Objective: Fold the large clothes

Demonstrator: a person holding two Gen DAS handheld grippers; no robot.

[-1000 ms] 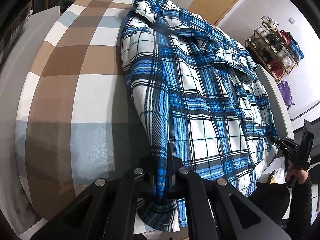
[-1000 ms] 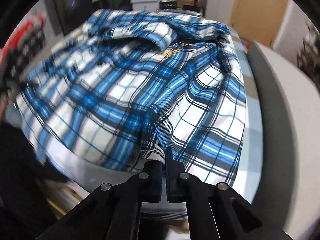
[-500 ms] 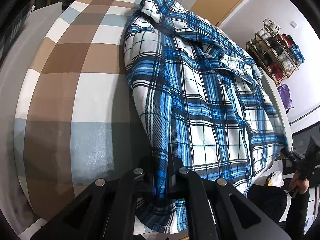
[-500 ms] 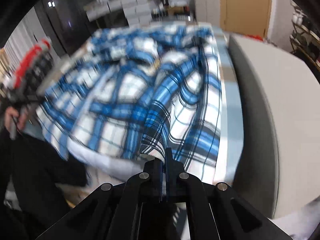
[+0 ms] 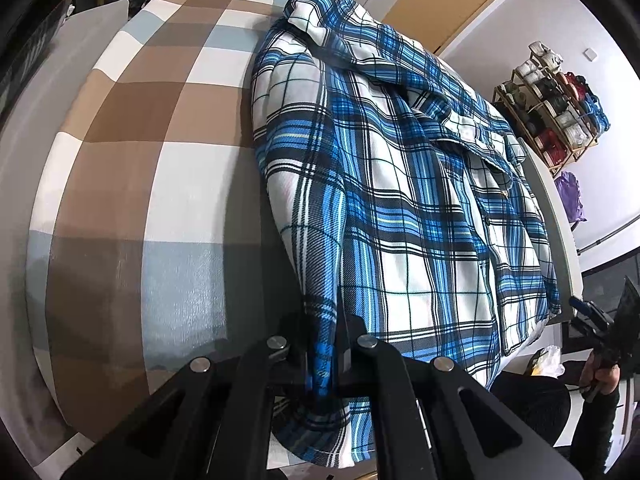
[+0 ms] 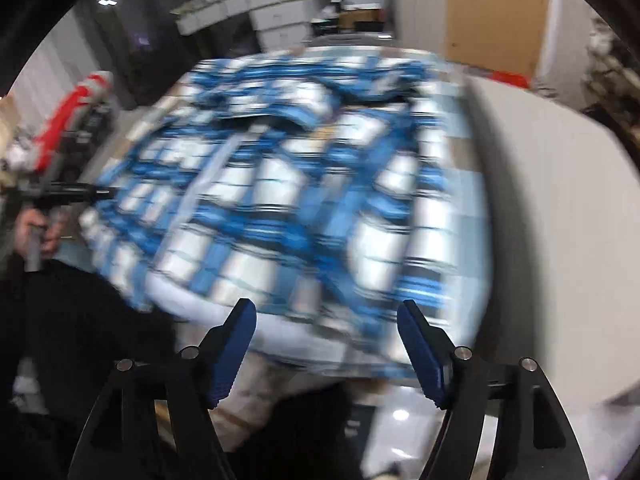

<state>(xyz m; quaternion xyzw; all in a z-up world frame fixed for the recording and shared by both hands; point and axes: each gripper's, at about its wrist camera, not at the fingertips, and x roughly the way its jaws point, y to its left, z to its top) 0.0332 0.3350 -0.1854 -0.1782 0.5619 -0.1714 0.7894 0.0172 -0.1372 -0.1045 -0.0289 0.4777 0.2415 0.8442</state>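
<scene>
The left gripper [image 5: 325, 344] is clamped on the near hem of the blue plaid shirt [image 5: 408, 200], which lies spread on the checked bedcover [image 5: 152, 152], along its right side. The right gripper [image 6: 326, 344] is opening, nothing between its blue pads [image 6: 234, 352], just off the shirt's near edge. No legible writing shows anywhere.

Blue-white plaid shirt [image 5: 404, 216]; brown, white, grey-blue checked cover [image 5: 132, 152]; seemingly blue fingers [image 6: 234, 354]
</scene>
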